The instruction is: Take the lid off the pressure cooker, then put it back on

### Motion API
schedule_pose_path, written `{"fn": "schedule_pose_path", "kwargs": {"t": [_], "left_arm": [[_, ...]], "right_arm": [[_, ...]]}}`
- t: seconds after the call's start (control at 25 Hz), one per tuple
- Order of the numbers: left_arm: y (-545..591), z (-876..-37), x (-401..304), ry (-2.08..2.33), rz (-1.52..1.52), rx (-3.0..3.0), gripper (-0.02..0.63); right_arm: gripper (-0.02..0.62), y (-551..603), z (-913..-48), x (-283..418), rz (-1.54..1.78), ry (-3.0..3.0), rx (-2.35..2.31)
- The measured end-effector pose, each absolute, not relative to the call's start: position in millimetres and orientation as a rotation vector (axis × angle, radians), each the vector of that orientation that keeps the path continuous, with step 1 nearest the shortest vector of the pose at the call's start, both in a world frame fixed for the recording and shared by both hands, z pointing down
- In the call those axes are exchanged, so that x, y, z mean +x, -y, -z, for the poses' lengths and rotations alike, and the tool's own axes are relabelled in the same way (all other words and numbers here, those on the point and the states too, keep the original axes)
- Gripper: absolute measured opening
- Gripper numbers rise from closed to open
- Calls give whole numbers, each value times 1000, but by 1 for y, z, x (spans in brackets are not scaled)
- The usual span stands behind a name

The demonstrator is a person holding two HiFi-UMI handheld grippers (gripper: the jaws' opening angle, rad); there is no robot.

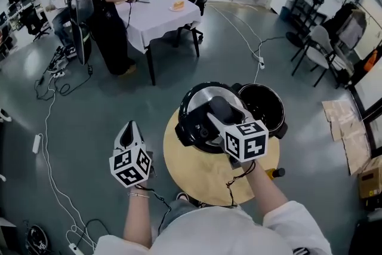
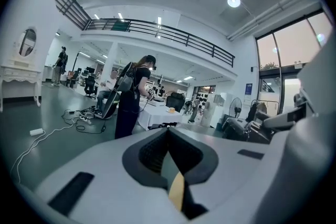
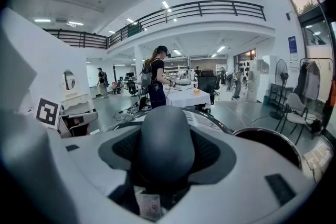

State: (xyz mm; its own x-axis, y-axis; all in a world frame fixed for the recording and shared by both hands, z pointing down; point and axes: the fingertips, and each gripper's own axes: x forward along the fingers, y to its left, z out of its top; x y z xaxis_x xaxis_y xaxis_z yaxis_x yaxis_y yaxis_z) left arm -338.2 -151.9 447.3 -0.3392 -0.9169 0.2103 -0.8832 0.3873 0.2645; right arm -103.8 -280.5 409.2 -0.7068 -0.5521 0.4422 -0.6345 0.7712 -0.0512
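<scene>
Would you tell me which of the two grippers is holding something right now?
The right gripper: its jaws grip the dark handle of the cooker lid. The left gripper hangs beside the round table, jaws together, with nothing between them.

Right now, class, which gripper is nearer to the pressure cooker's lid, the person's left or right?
Right. The right gripper is closed on the handle of the lid. The left gripper hangs apart, off to the lid's left above the floor, jaws together and empty.
</scene>
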Motion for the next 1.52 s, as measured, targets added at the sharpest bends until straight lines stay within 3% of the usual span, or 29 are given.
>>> {"fn": "schedule_pose_path", "kwargs": {"t": [0.88,1.52], "left_arm": [[251,-435,-211,2171,93,1796,-5],[284,-453,-183,2150,42,1770,-5]], "right_arm": [[279,364,-391,33,-306,2494,1088],[279,412,-403,67,-321,2465,1074]]}}
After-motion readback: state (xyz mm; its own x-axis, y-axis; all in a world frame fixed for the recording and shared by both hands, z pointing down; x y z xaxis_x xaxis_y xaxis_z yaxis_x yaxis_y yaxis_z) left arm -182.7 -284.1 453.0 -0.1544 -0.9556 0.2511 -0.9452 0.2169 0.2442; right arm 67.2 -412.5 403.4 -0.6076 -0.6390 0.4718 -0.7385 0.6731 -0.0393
